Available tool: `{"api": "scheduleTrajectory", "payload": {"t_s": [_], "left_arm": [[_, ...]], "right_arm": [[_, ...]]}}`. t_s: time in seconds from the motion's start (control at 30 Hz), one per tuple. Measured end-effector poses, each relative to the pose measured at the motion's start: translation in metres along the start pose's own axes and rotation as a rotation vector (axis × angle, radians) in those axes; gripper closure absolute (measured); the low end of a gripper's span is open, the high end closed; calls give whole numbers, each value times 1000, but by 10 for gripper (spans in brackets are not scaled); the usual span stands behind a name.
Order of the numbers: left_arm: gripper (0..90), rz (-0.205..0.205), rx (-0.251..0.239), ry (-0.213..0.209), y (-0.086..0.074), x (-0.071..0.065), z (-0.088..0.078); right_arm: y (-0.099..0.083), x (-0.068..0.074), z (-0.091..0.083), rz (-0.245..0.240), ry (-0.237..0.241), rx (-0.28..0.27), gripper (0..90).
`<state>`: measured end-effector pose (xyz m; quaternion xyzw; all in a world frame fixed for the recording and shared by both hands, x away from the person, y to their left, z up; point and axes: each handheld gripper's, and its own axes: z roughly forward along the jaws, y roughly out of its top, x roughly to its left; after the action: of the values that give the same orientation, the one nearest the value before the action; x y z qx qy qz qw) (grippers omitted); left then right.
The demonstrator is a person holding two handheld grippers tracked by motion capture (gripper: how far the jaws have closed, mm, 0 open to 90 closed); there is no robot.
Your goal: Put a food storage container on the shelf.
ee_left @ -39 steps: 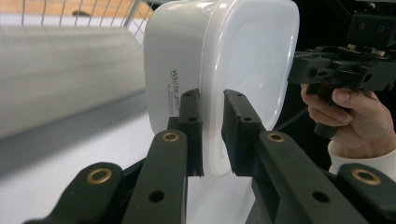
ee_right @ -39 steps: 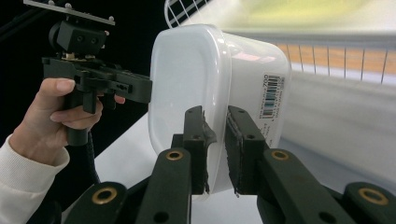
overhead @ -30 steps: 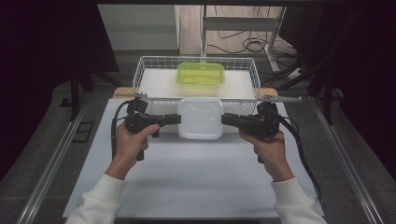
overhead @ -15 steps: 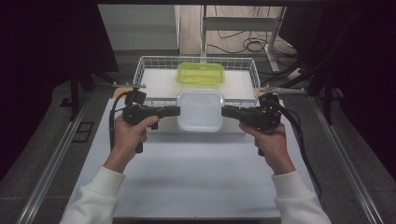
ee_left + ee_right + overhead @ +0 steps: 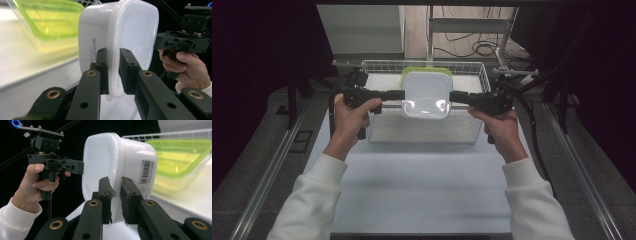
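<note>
Now the two tools are carrying the white box (image 5: pixel 427 94) in the air, just above the wire basket (image 5: pixel 472 131) and in front of the green-lidded box (image 5: pixel 426 71) inside it. Next, I think both hands need to be lowering it together, keeping it level. The left tool (image 5: pixel 401 95) and right tool (image 5: pixel 453 96) are each squeezing the box's rim, jaws nearly closed on it.

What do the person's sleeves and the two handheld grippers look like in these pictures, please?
Both forearms wear white long sleeves. The left gripper and right gripper are matt black, pistol-handled tools trailing black cables. Their flat black jaws ride on linked bars with brass-coloured pivot rings and small screw holes.
</note>
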<state>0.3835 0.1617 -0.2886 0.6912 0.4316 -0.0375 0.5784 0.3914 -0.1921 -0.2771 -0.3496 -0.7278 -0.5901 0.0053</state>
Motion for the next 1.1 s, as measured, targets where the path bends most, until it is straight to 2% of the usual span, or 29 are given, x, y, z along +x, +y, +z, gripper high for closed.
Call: {"api": "scheduleTrajectory", "payload": {"t_s": [0.13, 0.33, 0.43, 0.53, 0.73, 0.9, 1.1], "left_arm": [[794, -4, -3, 6, 24, 4, 1], [796, -4, 2, 34, 50, 12, 9], [796, -20, -3, 31, 60, 19, 14], [796, -30, 2, 36, 64, 25, 19], [799, -68, 10, 35, 66, 39, 27], [800, -80, 13, 39, 67, 43, 28], [805, -139, 14, -1, 70, 53, 28]], "right_arm": [[18, -8, 5, 13, 9, -12, 787], [38, -26, 15, 42, 11, -19, 788], [48, -35, 19, 55, 11, -19, 788], [55, -42, 24, 65, 2, -9, 789], [60, -59, 36, 116, -7, 19, 789], [62, -65, 41, 139, -2, 25, 792], [64, -72, 45, 196, 13, 23, 792]]}}
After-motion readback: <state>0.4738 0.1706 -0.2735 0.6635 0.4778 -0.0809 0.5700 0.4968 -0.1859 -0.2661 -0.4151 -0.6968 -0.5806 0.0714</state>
